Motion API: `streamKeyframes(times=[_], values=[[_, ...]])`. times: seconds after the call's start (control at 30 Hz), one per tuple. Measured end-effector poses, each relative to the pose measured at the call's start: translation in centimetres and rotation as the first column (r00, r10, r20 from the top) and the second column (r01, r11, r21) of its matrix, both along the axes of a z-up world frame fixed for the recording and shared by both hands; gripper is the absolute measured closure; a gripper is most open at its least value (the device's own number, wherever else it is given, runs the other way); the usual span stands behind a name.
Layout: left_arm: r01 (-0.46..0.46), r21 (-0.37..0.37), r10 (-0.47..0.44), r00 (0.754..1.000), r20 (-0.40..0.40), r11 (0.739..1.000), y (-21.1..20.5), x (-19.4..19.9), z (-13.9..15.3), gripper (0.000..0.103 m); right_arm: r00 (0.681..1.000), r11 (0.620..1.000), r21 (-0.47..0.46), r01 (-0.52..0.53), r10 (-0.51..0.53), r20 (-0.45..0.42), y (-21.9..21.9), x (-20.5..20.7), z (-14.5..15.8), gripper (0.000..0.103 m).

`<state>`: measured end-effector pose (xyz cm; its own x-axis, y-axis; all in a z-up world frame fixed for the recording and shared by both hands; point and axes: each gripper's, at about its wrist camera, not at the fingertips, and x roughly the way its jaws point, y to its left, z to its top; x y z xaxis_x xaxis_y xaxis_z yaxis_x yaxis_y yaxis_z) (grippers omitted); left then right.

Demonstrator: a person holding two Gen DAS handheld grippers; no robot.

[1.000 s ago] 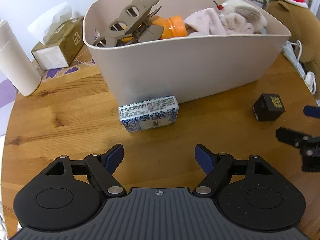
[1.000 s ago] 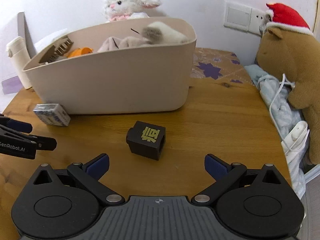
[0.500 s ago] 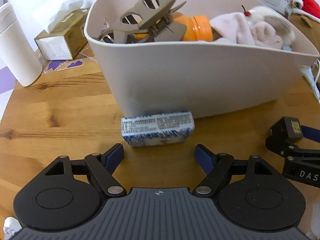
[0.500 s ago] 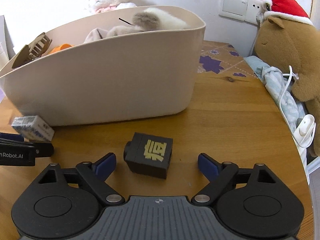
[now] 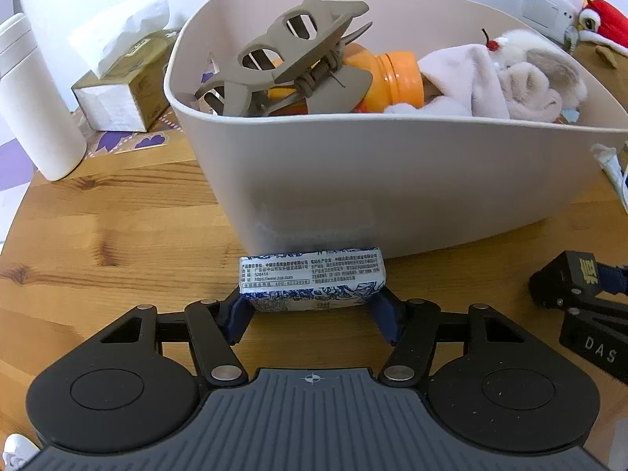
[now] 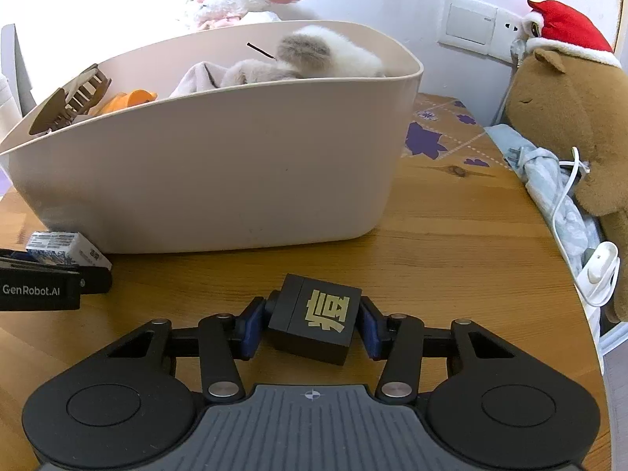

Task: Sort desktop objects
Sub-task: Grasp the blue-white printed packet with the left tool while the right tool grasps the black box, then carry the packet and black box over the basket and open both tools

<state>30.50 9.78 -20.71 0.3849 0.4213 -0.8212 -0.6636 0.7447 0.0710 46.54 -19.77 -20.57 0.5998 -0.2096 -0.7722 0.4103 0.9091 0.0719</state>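
A blue-and-white tissue packet [image 5: 312,280] lies on the wooden table against the front of the beige bin [image 5: 392,180]. My left gripper [image 5: 313,314] is shut on the packet, one pad at each end. A black cube with a gold character [image 6: 314,320] sits on the table in front of the bin [image 6: 219,180]. My right gripper [image 6: 312,329] is shut on the cube, pads on both sides. The cube [image 5: 569,278] and right gripper also show at the right of the left wrist view. The packet [image 6: 66,247] and left gripper show at the left of the right wrist view.
The bin holds a brown hair claw [image 5: 282,55], an orange bottle [image 5: 396,78] and a plush toy [image 5: 510,74]. A tissue box [image 5: 121,90] and white cylinder [image 5: 35,98] stand at left. A brown plush [image 6: 569,125], cloth and white cable [image 6: 569,196] sit at the right edge.
Both grippers moved forward and closed: the left onto the tissue packet, the right onto the black cube. Both objects still rest on the table.
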Motion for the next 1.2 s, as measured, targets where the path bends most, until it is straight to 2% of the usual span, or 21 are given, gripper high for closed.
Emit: streamKeyframes(times=[0.2,0.33,0.53,0.73,0.87,1.2], values=[[0.005,-0.005,-0.005,1.0,0.005,1.0,-0.1,-0.6,0.3,0.04,0.999,0.998,0.052,-0.041,0.04,0.013,0.0,-0.6,0.3,0.057],[0.034,0.021,-0.034,0.999,0.005,0.999,-0.4,-1.2,0.8,0.04,0.997,0.995,0.051,-0.081,0.08,0.021,0.4,-1.4,1.1,0.057],[0.032,0.031,-0.032,0.999,0.016,0.999,-1.1,-2.4,2.0,0.04,0.992,0.992,0.057,-0.115,0.112,0.051,0.4,-2.6,2.7,0.057],[0.052,0.054,-0.054,0.997,0.05,0.997,-2.2,-3.8,3.5,0.04,0.983,0.985,0.038,-0.167,0.163,0.082,0.8,-4.1,4.5,0.057],[0.065,0.064,-0.069,0.995,0.07,0.996,-3.1,-4.6,4.8,0.04,0.976,0.983,-0.013,-0.184,0.184,0.115,1.1,-5.3,6.3,0.057],[0.097,0.124,-0.112,0.987,0.117,0.987,-4.8,-6.1,8.8,0.04,0.959,0.979,-0.068,-0.192,0.202,0.2,0.8,-7.3,11.0,0.057]])
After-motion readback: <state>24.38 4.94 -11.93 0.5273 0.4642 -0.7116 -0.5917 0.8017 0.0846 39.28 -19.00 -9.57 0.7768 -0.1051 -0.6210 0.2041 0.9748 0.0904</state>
